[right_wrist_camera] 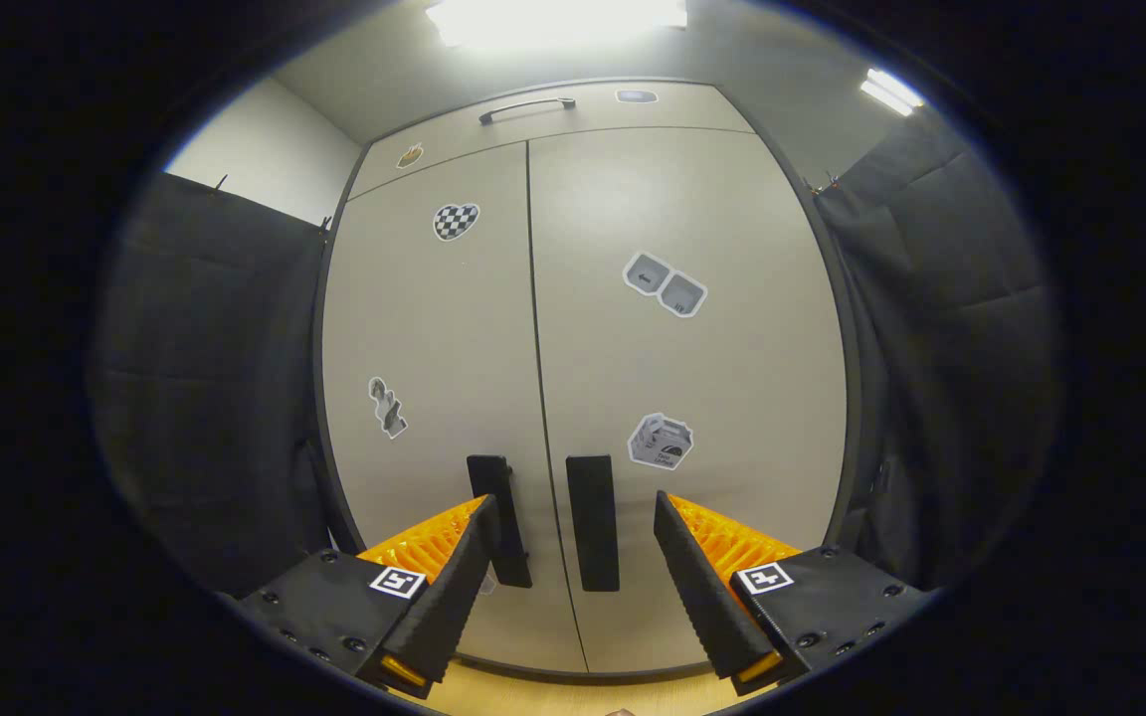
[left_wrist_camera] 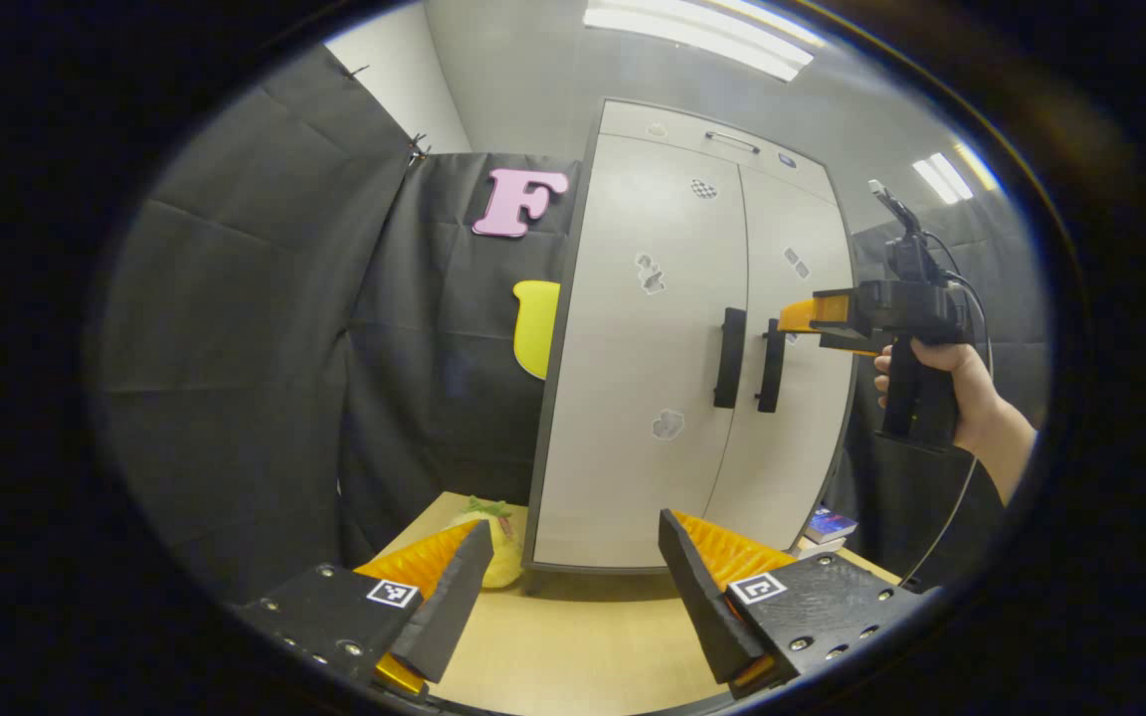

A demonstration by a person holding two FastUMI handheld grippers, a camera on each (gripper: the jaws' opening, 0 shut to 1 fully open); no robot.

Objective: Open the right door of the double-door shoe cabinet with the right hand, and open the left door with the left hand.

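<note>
so, shoe cabinet [right_wrist_camera: 583, 328]: upright on the counter [left_wrist_camera: 573, 636], both doors closed
right door handle [right_wrist_camera: 593, 522]: between the spread fingers of the right hand-held gripper [right_wrist_camera: 573, 587], untouched
left door handle [left_wrist_camera: 729, 358]: just beside it, free
left hand-held gripper [left_wrist_camera: 573, 587]: spread, well back over the counter
hand [left_wrist_camera: 941, 388]: holds the right hand-held gripper

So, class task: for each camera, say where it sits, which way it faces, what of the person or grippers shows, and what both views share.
Left gripper view: rides the left gripper, back from the table, facing the cabinet at an angle; shows the right gripper by the handles and a hand.
Right gripper view: rides the right gripper, close, facing the doors squarely, the right handle between its open fingers.
Shared: cabinet, both handles, stickers.
</note>
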